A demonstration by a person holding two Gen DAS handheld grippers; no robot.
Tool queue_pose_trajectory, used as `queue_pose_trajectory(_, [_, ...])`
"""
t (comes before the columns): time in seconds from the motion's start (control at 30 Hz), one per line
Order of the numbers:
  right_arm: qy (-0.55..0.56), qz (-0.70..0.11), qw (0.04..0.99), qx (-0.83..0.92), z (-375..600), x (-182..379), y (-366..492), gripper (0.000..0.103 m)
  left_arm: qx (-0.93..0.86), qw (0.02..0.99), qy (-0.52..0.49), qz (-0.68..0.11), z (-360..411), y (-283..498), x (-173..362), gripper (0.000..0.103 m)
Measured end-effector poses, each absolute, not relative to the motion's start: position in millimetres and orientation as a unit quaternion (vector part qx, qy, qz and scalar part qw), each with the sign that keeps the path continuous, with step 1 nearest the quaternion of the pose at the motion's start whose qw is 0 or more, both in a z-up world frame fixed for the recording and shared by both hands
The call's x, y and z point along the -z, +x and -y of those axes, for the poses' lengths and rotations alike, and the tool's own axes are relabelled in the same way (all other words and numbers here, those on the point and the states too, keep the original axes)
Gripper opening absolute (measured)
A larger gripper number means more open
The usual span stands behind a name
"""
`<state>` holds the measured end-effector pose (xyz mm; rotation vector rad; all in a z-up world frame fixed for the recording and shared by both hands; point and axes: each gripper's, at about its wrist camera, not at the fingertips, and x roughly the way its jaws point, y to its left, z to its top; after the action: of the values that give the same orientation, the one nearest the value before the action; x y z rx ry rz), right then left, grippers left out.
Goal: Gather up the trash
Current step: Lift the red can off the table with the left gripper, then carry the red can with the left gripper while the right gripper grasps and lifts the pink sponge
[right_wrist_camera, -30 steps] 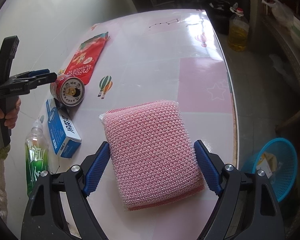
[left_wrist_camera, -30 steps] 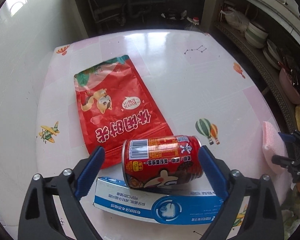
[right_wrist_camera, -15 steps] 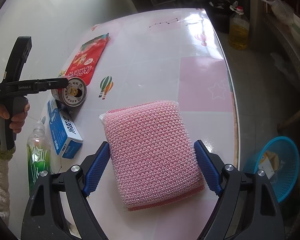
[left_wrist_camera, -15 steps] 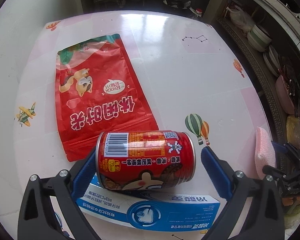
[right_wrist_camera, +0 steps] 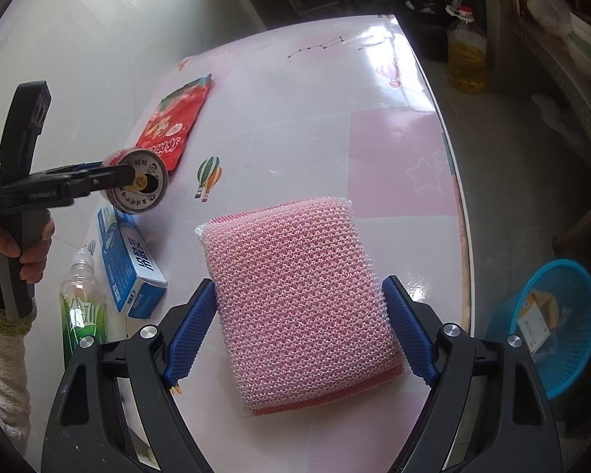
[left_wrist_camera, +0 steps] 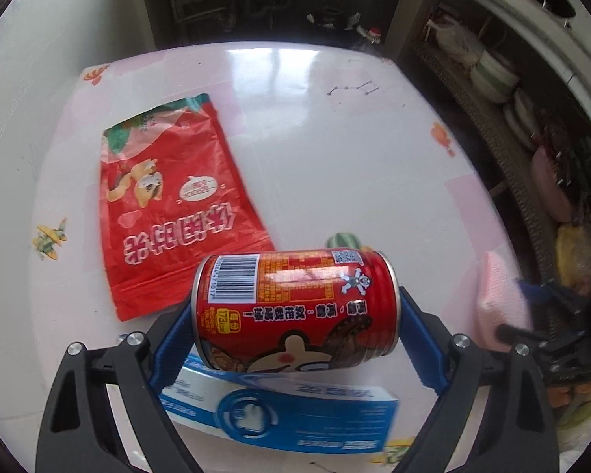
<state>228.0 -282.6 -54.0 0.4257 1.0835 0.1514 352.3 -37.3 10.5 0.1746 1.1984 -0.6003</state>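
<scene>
Through your left wrist camera, the left gripper (left_wrist_camera: pixel 295 339) has the red can (left_wrist_camera: pixel 295 309) lying crosswise between its blue fingers (left_wrist_camera: pixel 171 349). Its jaws are closing, and each pad sits against one end of the can, so you are pinching it end to end. The can appears lifted off the blue box (left_wrist_camera: pixel 295 418), which lies just under it near the table's (left_wrist_camera: pixel 335 149) near edge. The red wrapper (left_wrist_camera: pixel 173 213) lies flat beyond the can, toward the table's left edge. At the right edge of this view you can see the pink sponge (left_wrist_camera: pixel 500 307), blurred.

Through your right wrist camera, the right gripper (right_wrist_camera: pixel 301 333) straddles the sponge (right_wrist_camera: pixel 303 295), which rests flat on the table (right_wrist_camera: pixel 398 165) near its near edge. The jaws stand spread wide, with the fingers (right_wrist_camera: pixel 189 339) at the sponge's two sides; you cannot tell whether they press it. Far to the left your hand (right_wrist_camera: pixel 15 248) holds the left gripper (right_wrist_camera: pixel 118 175) with the can (right_wrist_camera: pixel 138 185) in it, above the box (right_wrist_camera: pixel 130 264). A bottle (right_wrist_camera: pixel 80 307) lies beside the box, at the near left corner. The wrapper (right_wrist_camera: pixel 173 126) lies beyond the can, by the left edge. A blue basket (right_wrist_camera: pixel 551 331) stands on the floor, off the table's right edge.
</scene>
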Motion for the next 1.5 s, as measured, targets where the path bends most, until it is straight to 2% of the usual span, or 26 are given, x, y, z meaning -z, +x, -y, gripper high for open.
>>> queue_pose_trajectory(0.2, [0.223, -0.509, 0.828, -0.075, 289, 54, 226, 0.08, 0.336, 0.712, -0.15, -0.598, 50, 365, -5, 0.09])
queue_pose_trajectory(0.3, [0.23, -0.509, 0.826, -0.075, 292, 54, 224, 0.08, 0.326, 0.685, -0.207, -0.618, 63, 368, 12, 0.09])
queue_pose_trajectory(0.47, [0.237, -0.509, 0.824, -0.076, 297, 54, 223, 0.08, 0.309, 0.681, -0.213, -0.629, 88, 367, 31, 0.091])
queue_pose_trajectory(0.7, [0.241, -0.509, 0.823, -0.077, 299, 54, 225, 0.08, 0.311, 0.696, -0.176, -0.623, 105, 365, 28, 0.091])
queue_pose_trajectory(1.13, [0.241, -0.508, 0.823, -0.077, 300, 53, 225, 0.08, 0.293, 0.685, -0.198, -0.637, 75, 370, 34, 0.097])
queue_pose_trajectory(1.5, [0.241, -0.509, 0.823, -0.077, 299, 53, 225, 0.08, 0.283, 0.677, -0.216, -0.644, 52, 370, 28, 0.097])
